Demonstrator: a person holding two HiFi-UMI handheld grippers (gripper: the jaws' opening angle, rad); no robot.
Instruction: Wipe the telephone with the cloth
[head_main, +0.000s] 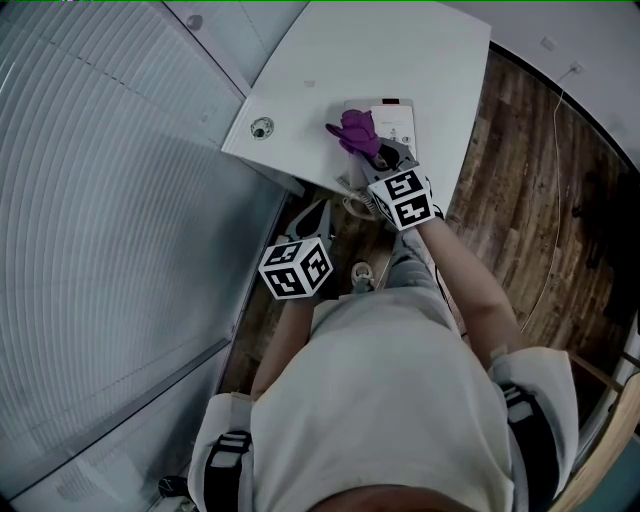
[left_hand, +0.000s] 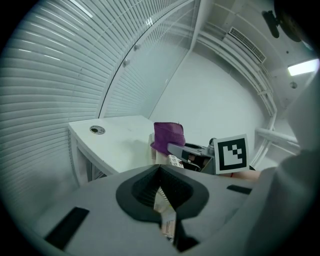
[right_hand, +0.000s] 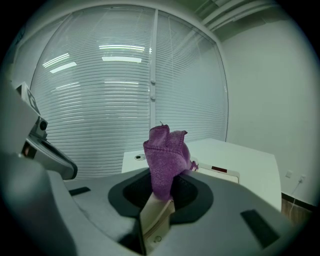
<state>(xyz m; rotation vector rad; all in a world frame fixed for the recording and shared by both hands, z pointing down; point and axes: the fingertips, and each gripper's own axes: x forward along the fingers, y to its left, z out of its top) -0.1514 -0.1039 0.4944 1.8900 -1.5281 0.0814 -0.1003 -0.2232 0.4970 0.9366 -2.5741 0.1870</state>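
With the fingers of the right gripper pinching the purple cloth over the telephone on the white surface and those of the left gripper clenched empty, wiping is likely risking shoving the unbraced telephone.

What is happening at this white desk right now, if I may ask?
A person holds a two-jaw gripper in each hand. The right gripper is shut on a crumpled purple cloth, held at the white telephone on the white desk. The left gripper, shut and empty, hangs back by the desk's edge.
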